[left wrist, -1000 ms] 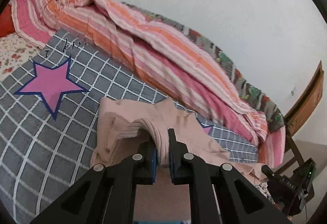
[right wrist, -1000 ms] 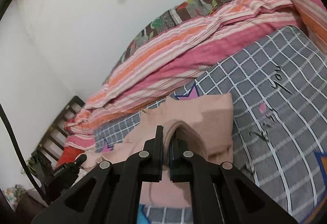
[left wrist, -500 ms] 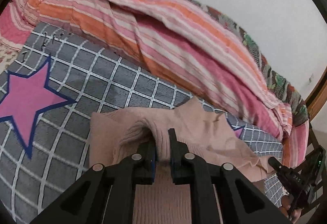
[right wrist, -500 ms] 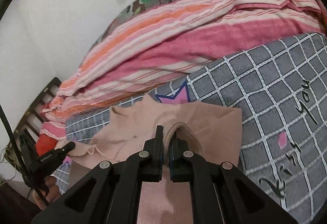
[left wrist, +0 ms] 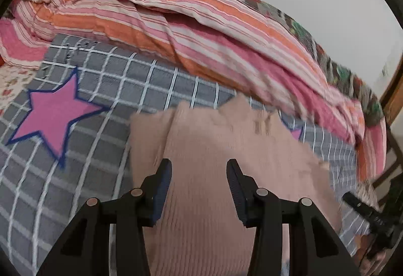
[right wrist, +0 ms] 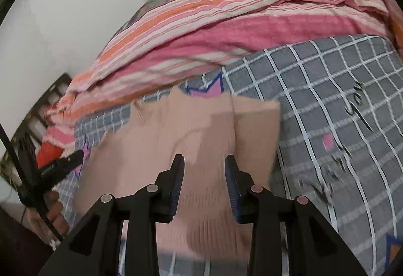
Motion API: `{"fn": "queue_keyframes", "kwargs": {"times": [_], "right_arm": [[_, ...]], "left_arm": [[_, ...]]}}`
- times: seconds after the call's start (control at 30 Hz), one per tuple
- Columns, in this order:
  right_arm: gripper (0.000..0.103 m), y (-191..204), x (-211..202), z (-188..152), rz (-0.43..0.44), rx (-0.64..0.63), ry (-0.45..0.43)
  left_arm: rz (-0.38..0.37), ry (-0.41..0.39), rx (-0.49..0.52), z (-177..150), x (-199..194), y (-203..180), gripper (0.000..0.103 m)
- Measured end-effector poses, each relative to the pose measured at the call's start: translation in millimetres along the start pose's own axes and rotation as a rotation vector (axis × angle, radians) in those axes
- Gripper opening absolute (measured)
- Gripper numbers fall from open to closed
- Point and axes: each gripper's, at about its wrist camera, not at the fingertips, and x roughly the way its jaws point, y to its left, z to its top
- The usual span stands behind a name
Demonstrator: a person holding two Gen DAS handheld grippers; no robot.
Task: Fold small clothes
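Sweater (left wrist: 214, 175) flat on bedsheet (left wrist: 100, 175), black script (right wrist: 357, 104) unreadable, left gripper (left wrist: 199, 170) and right gripper (right wrist: 204, 167) spread

Bed with grey checked sheet (left wrist: 105, 79); pink knit garment (left wrist: 214, 150) lying on it, striped quilt (left wrist: 201, 31) bunched behind.

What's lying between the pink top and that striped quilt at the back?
Only a strip of the grey checked bedsheet separates the pink top from the striped quilt; the left wrist view shows it best.
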Motion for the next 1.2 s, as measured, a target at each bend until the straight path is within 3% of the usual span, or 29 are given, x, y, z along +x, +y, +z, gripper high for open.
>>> {"fn": "queue_keyframes", "kwargs": {"times": [0.07,0.13,0.23,0.4,0.57,0.67,0.77,0.8,0.83,0.87,0.9,0.97,1.07,1.2], "right_arm": [[0.043,1.0,-12.8,-14.0,-0.004,-0.03,0.01],[0.047,4.2,-26.0,-30.7,-0.03,-0.079,0.016],[0.051,3.8,-35.9,-50.7,-0.06,-0.106,0.029],[0.051,-9.1,-29.9,-73.1,-0.011,-0.031,0.112],[0.052,-14.8,-12.3,-72.1,0.014,0.025,0.123],[0.056,-29.3,1.6,-60.1,0.079,0.15,0.127],[0.056,-36.7,12.3,-51.2,0.088,0.213,0.119],[0.056,-37.2,15.6,-47.8,0.083,0.225,0.114],[0.048,-35.3,19.9,-43.7,0.072,0.229,0.113],[0.038,-34.4,22.2,-41.4,0.058,0.228,0.111],[0.011,-31.5,26.1,-38.9,0.05,0.218,0.117],[0.01,-30.2,28.1,-38.2,0.067,0.206,0.133],[0.009,-27.6,10.7,-39.9,0.077,0.171,0.088],[0.009,-27.3,-12.2,-49.7,0.097,0.181,0.093]], "left_arm": [[0.022,-0.002,0.024,-16.0,-13.9,1.2,0.044],[0.02,-0.003,0.018,-33.1,-28.4,7.2,0.06],[-0.021,0.016,-0.042,-58.4,-43.9,22.0,0.06],[-0.113,0.086,-0.125,-93.9,-38.8,38.6,0.06],[-0.159,0.086,-0.173,-80.2,-19.2,42.3,0.058],[-0.18,0.086,-0.22,-70.8,-3.1,46.6,0.058],[-0.16,0.071,-0.258,-63.8,7.0,50.8,0.046],[-0.15,0.076,-0.266,-62.7,8.9,52.7,0.032],[-0.15,0.087,-0.281,-61.1,12.8,55.1,0.018],[-0.171,0.1,-0.296,-60.0,15.7,56.8,0.014],[-0.193,0.102,-0.315,-60.5,15.7,59.5,0.011],[-0.188,0.072,-0.308,-61.8,8.4,58.6,0.01],[-0.165,0.048,-0.246,-66.5,-8.4,48.4,0.009],[-0.178,0.049,-0.256,-77.8,-28.3,48.0,0.009]]}}
